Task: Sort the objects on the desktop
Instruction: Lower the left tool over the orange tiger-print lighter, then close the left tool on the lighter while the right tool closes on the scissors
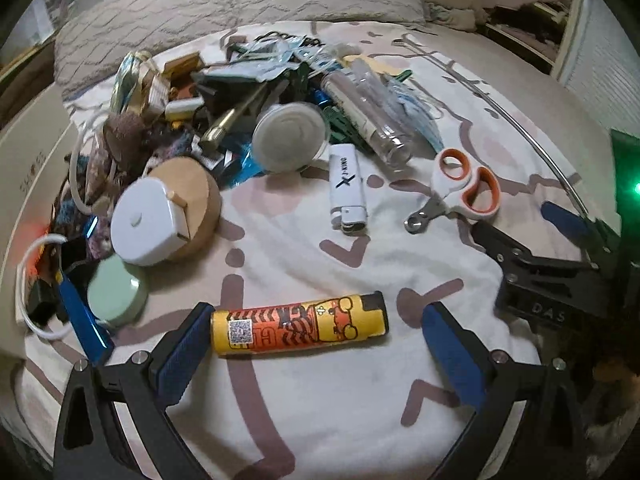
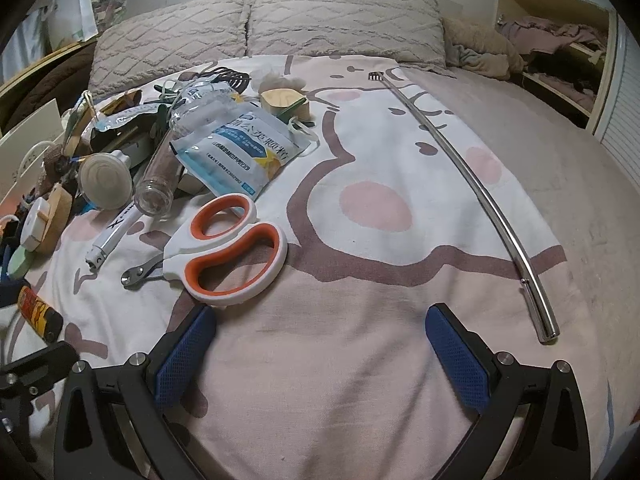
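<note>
A yellow and orange lighter (image 1: 299,329) lies crosswise on the bedspread between the fingers of my left gripper (image 1: 316,324), which is open; the lighter's left end touches or nearly touches the left pad. A white lighter (image 1: 347,189) lies beyond it. White and orange clippers (image 1: 460,188) rest to the right, close to the tip of the right gripper (image 1: 532,228). In the right wrist view my right gripper (image 2: 320,322) is open over bare bedspread, with the clippers (image 2: 232,240) just beyond its left fingertip. The yellow lighter (image 2: 39,314) shows at the left edge.
A heap of small items (image 1: 224,120) covers the back left: a white tape measure on a wooden disc (image 1: 160,220), a round grey lid (image 1: 289,136), a clear tube (image 1: 376,120), a green tin (image 1: 114,292). A long metal back scratcher (image 2: 472,184) lies at right. Pillows (image 2: 344,20) line the far edge.
</note>
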Motion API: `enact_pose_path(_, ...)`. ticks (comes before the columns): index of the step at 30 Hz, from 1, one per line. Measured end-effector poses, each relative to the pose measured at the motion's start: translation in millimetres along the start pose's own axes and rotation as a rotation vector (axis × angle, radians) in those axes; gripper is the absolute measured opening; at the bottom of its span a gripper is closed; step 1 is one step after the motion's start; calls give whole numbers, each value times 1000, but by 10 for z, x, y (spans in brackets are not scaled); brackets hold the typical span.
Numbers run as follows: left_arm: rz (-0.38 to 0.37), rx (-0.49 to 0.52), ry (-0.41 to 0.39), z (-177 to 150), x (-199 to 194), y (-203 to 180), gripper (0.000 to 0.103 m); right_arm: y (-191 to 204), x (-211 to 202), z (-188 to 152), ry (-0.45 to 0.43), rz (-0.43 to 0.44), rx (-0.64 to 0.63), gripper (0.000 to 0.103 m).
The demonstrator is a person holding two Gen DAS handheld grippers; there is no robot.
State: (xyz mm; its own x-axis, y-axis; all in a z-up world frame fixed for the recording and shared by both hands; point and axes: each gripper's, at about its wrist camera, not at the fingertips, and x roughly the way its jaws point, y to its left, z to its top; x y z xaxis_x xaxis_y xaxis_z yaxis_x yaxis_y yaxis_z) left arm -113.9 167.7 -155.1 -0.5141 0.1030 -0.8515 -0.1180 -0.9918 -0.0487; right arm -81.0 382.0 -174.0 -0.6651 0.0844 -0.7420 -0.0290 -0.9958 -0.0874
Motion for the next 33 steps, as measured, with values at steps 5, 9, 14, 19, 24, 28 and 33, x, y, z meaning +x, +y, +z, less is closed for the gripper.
enact_pose_path(5, 12, -27, -21, -28, 14, 6, 103, 16, -10, -2, -6, -11, -2, 103)
enact_pose_path(9, 3, -48, -33, -53, 22, 37, 103, 13, -42, 3, -13, 6, -12, 103)
enact_pose_path(14, -17, -60, -41, -66, 26, 69, 103, 3, -138, 36, -19, 121, -63, 103)
enact_pose_path(19, -39, -42, -68, -120, 2, 90, 103, 169, -168, 193, -31, 130, -201, 103)
enact_pose_path(24, -62, -39, -85, -145, -19, 108, 103, 396, -6, 310, 16, 124, -356, 103)
enact_pose_path(28, -81, -77, -101, -141, -35, 140, 103, 449, 82, 397, 42, 135, -399, 103)
enact_pose_path(33, -87, -86, -113, -148, -42, 145, 103, 560, 44, 408, 24, 146, -476, 103)
